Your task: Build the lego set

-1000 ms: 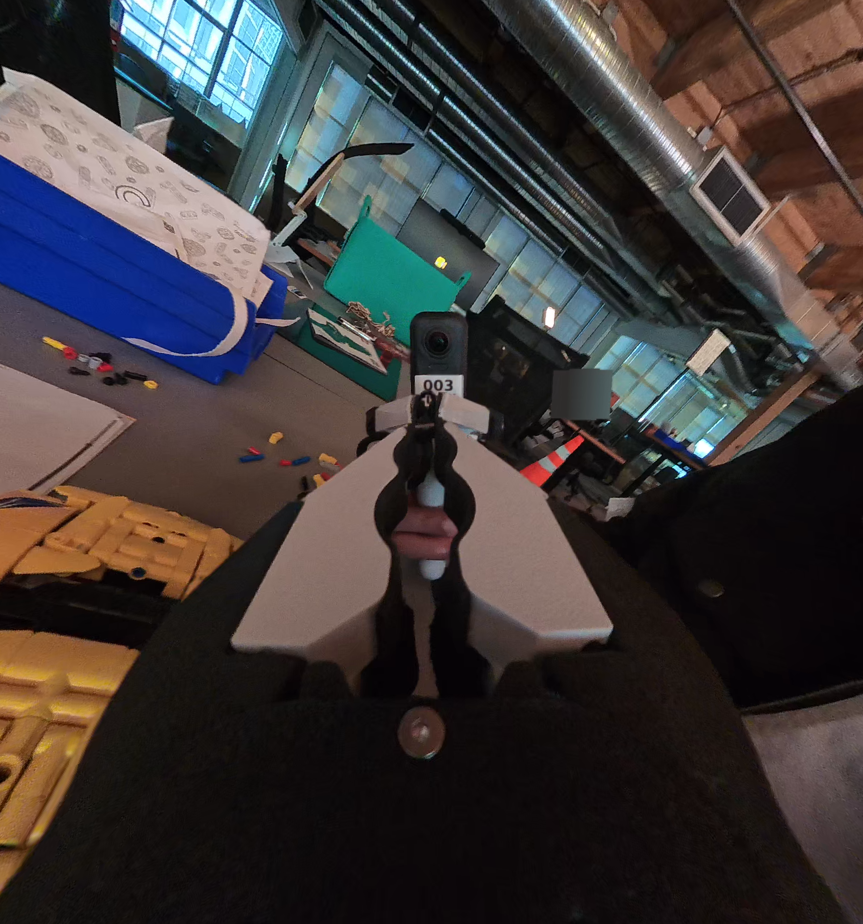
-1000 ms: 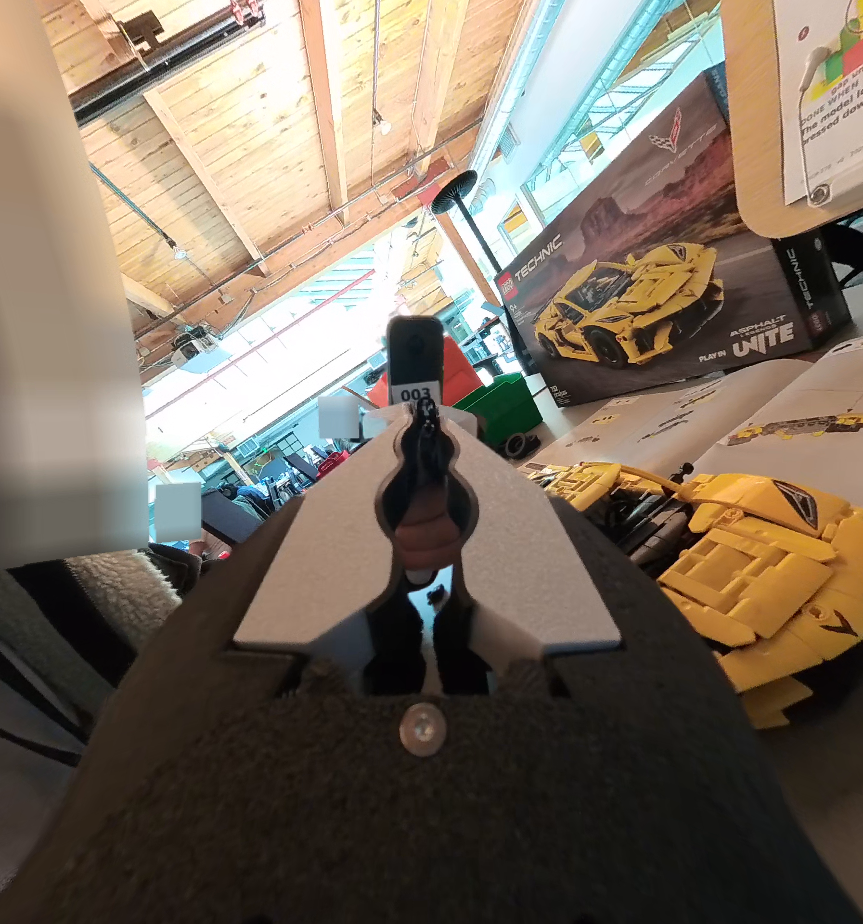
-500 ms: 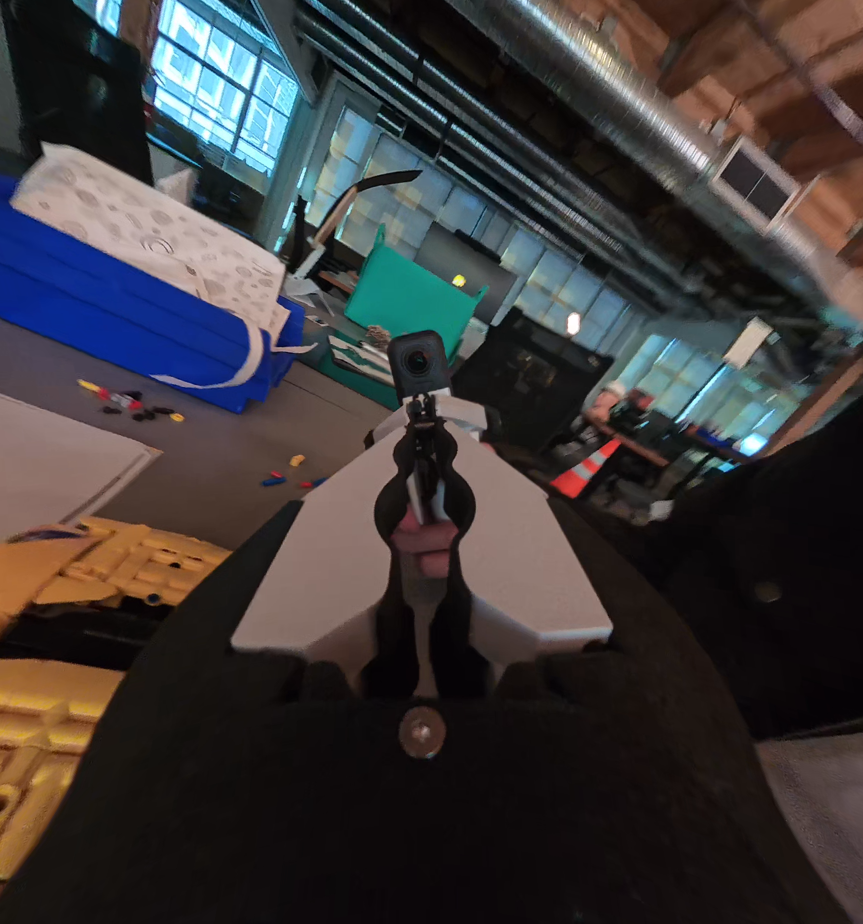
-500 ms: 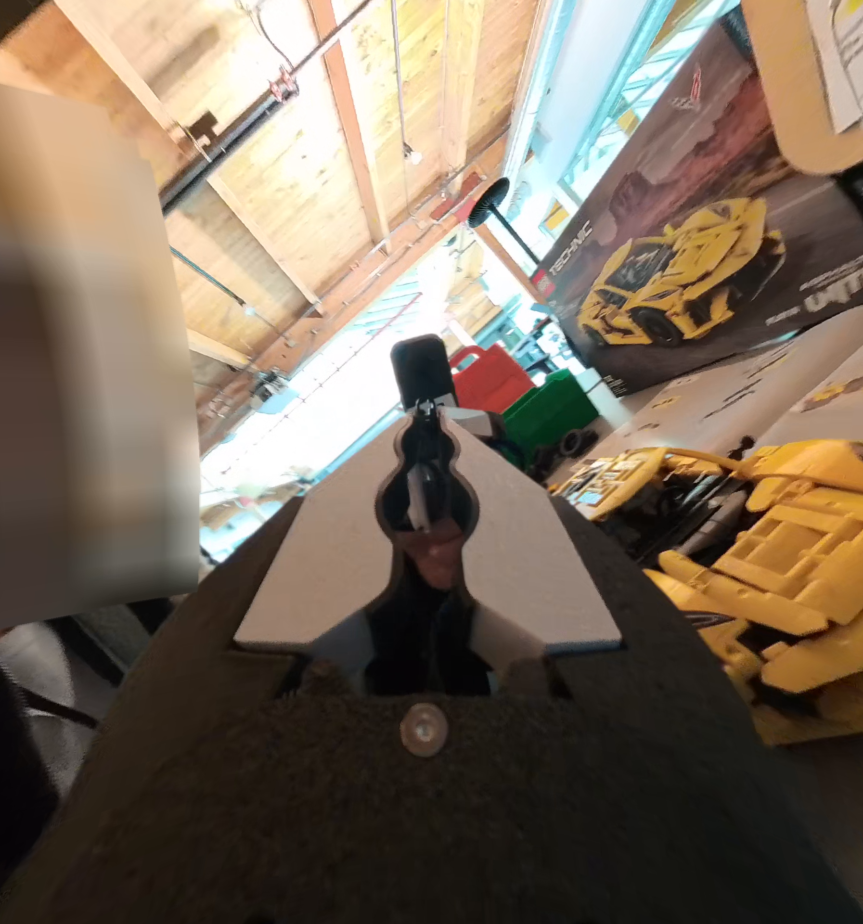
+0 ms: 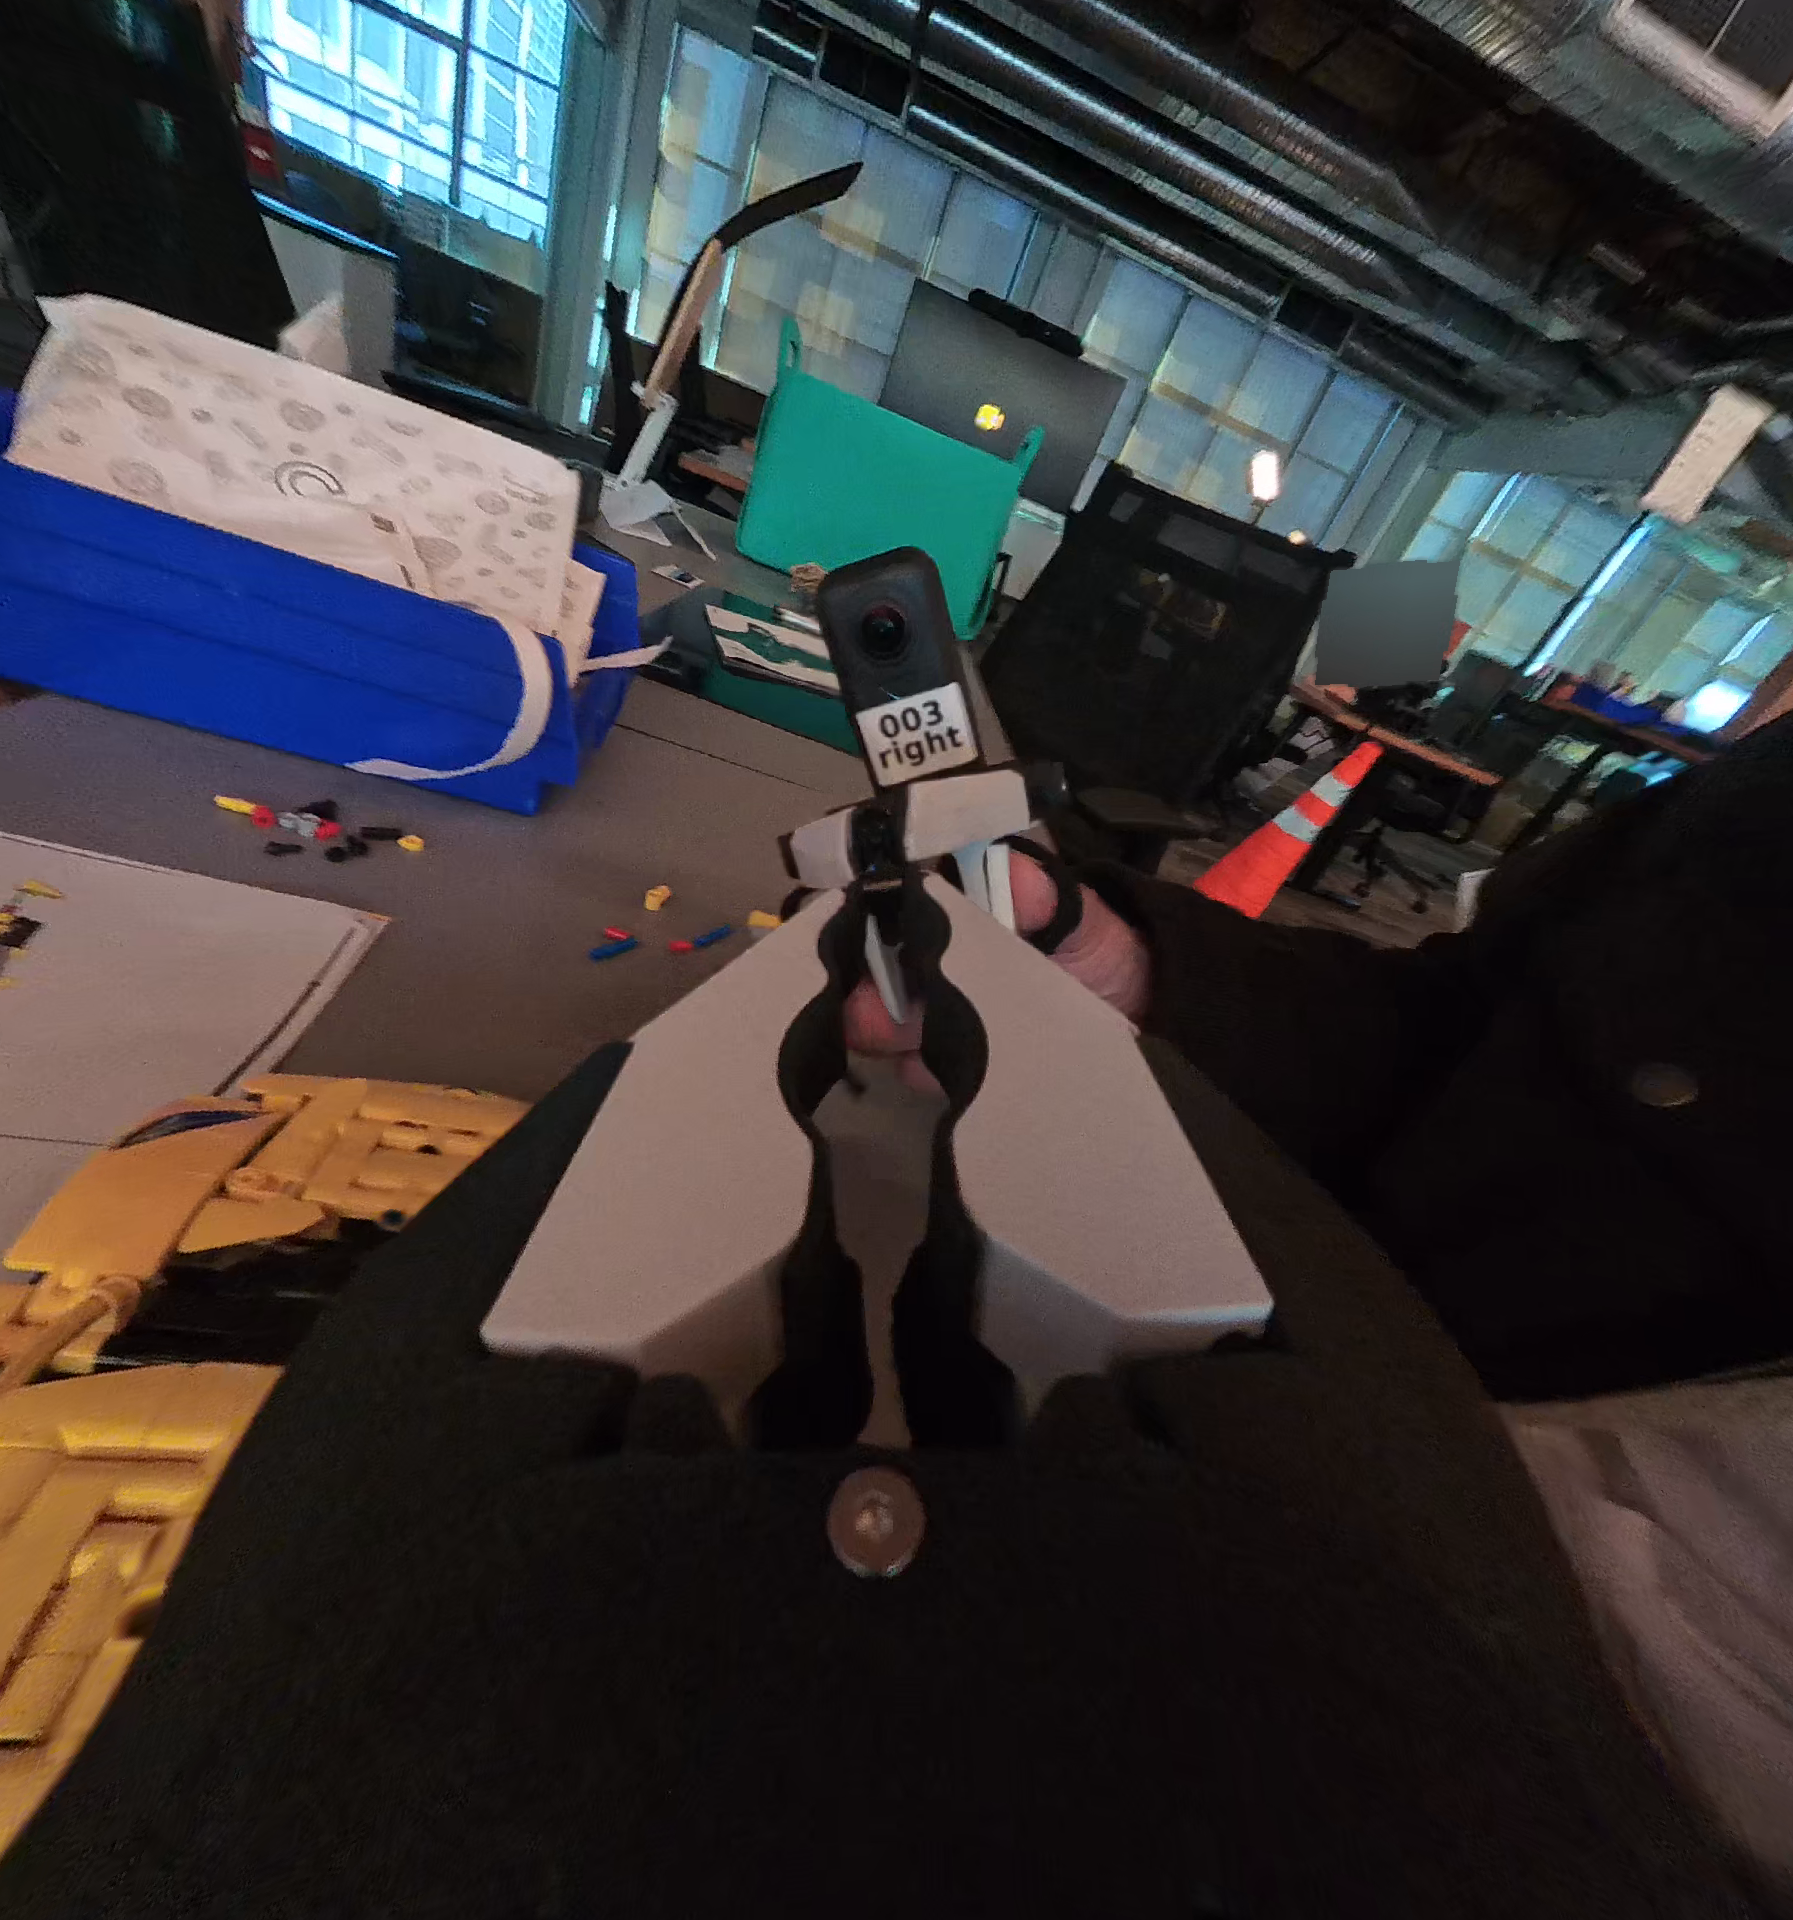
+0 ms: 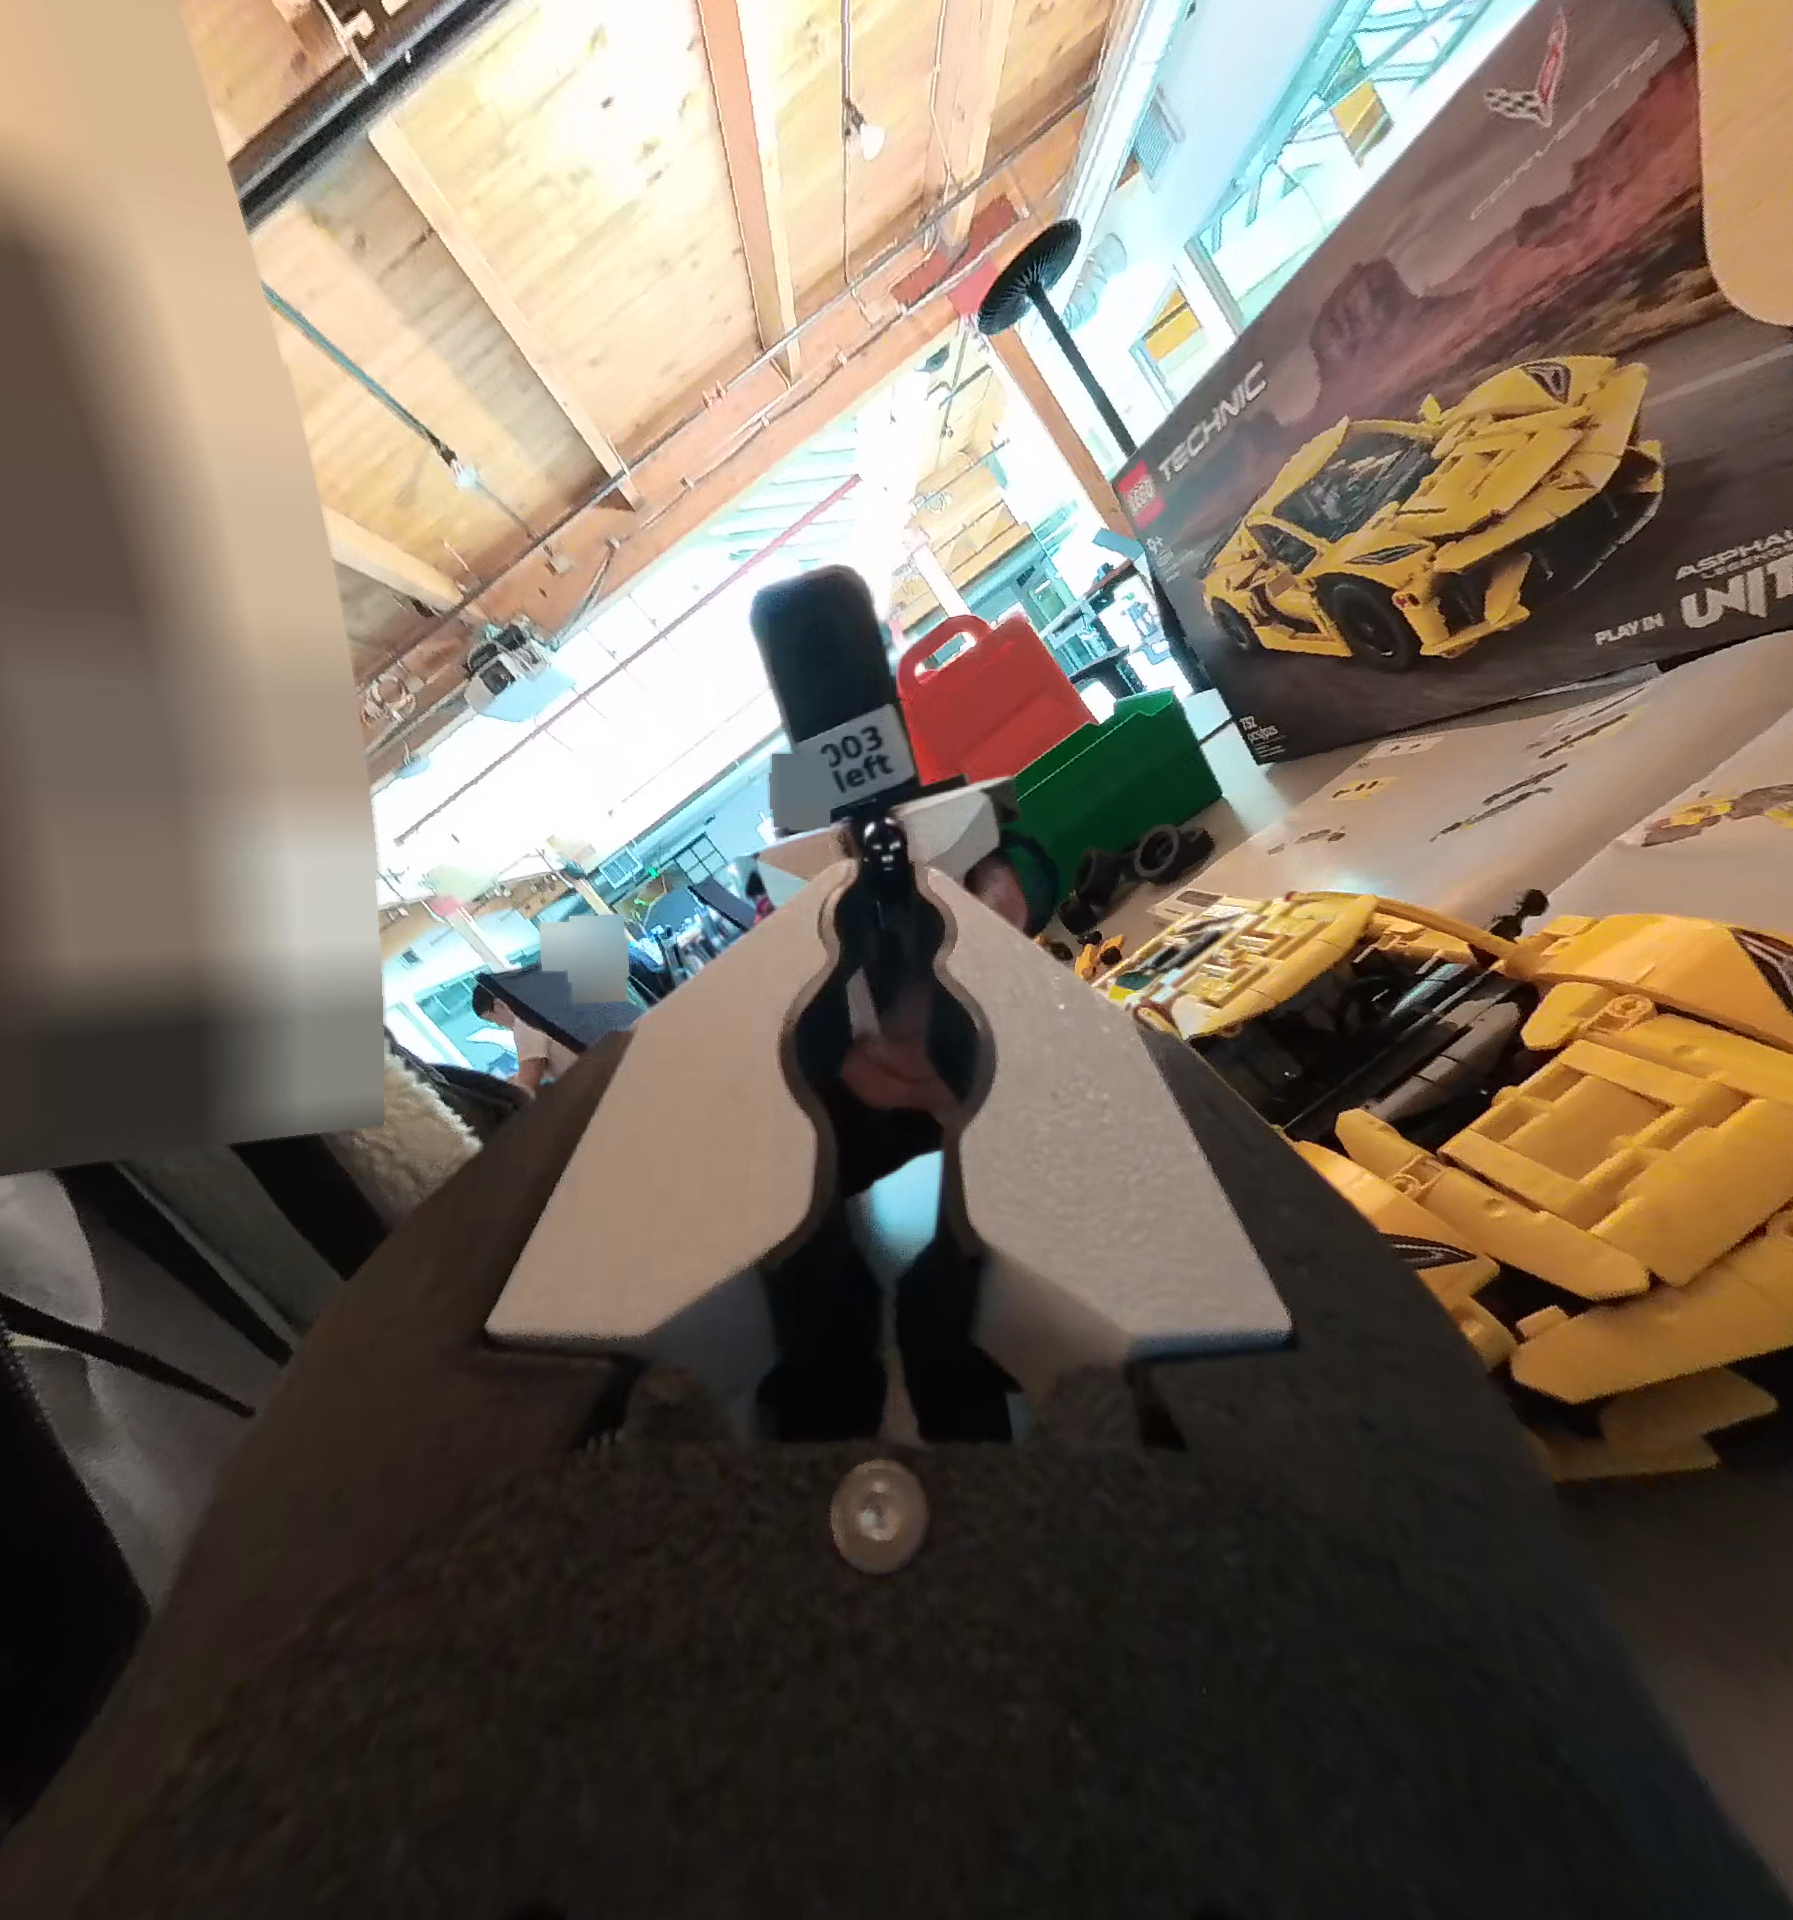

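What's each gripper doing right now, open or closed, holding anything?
Left gripper: closed, tips against the right one.
Right gripper: closed; small black piece at the tips, which one holds it cannot be told.

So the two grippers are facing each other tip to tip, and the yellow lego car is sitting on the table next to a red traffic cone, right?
Not quite. The grippers do face each other tip to tip, but the yellow lego car sits on the table beside the open instruction booklet. The traffic cone is orange and white and stands on the floor far behind, as the left wrist view shows.
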